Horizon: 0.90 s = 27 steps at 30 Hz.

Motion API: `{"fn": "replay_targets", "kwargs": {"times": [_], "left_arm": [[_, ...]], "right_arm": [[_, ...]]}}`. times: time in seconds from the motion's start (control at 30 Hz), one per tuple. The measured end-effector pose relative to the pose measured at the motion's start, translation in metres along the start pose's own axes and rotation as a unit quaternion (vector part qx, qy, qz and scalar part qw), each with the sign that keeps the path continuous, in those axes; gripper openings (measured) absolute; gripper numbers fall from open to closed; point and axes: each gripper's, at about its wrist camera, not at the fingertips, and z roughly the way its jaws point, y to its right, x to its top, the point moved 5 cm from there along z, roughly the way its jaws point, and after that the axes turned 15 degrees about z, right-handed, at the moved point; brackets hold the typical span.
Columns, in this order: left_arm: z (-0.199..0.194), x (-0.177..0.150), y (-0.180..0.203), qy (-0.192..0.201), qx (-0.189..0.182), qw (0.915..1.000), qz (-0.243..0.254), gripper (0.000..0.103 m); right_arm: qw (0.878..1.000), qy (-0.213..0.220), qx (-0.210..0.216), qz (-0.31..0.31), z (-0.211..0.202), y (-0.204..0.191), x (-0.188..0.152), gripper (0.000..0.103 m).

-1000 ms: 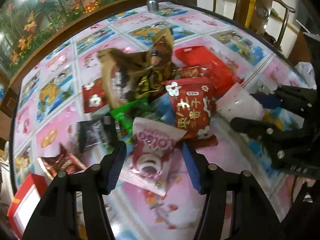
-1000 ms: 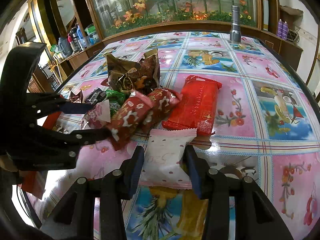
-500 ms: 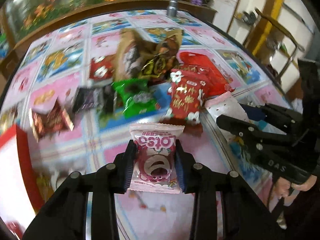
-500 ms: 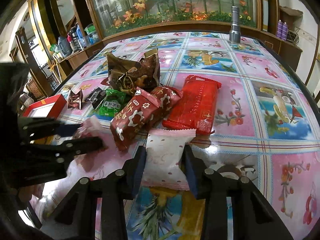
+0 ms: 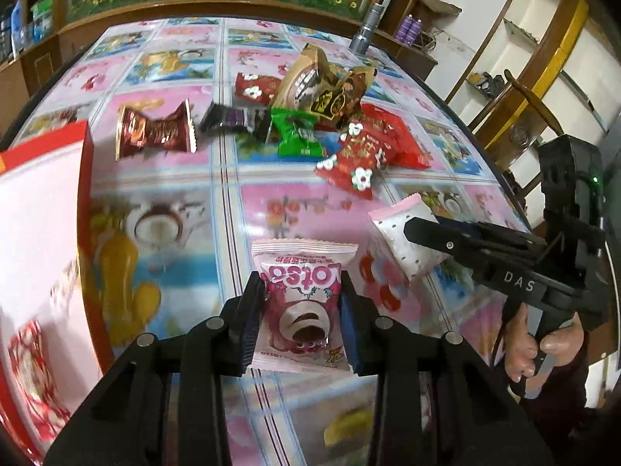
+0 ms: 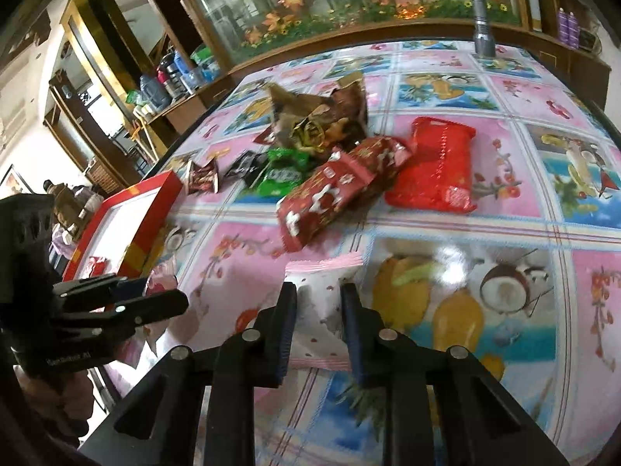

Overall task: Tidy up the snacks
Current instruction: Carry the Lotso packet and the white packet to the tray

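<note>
My left gripper (image 5: 300, 277) is shut on a pink Lotso snack packet (image 5: 300, 322), held just above the flowered tablecloth, to the right of the red box (image 5: 83, 194). My right gripper (image 6: 318, 289) has its jaws closing on a white dotted packet (image 6: 320, 310), and the pads press its sides. In the left wrist view that same white packet (image 5: 399, 240) sits in the right gripper's fingers (image 5: 427, 229). Beyond both lies the snack pile: red flowered packets (image 6: 326, 198), a green packet (image 5: 299, 136), brown bags (image 5: 322, 85) and a large red packet (image 6: 434, 167).
The red box has a white inside and holds one red-and-white snack (image 5: 27, 365). A dark brown candy (image 5: 155, 132) and a black packet (image 5: 233, 118) lie near the box. A metal flashlight (image 6: 483, 27) stands at the table's far edge. A hand (image 5: 543, 349) grips the right gripper's handle.
The left gripper shut on the pink packet and carried it left, toward the red box, rolling as it went. The right gripper closed on the white packet and stayed in place.
</note>
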Motion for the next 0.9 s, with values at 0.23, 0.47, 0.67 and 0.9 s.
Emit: {"fn": "replay_targets", "kwargs": {"times": [0.23,0.47,0.67,0.9], "left_arm": [[-0.031,0.001,-0.002,0.035,-0.003,0.9994,-0.004,0.034],[-0.068,0.000,-0.023,0.073,0.019,0.9969,-0.024,0.034],[-0.085,-0.008,-0.039,0.091,0.033,0.9947,-0.035,0.034],[-0.090,-0.016,-0.049,0.096,0.035,0.9932,-0.055,0.034]], "right_arm": [[1.000,0.001,0.019,-0.019,-0.018,-0.008,-0.011,0.008],[0.998,-0.014,-0.015,-0.061,-0.010,-0.030,-0.022,0.000],[0.998,-0.040,-0.002,-0.050,-0.015,-0.025,-0.026,0.032],[0.992,-0.057,-0.028,-0.109,-0.026,-0.042,-0.047,0.069]]}}
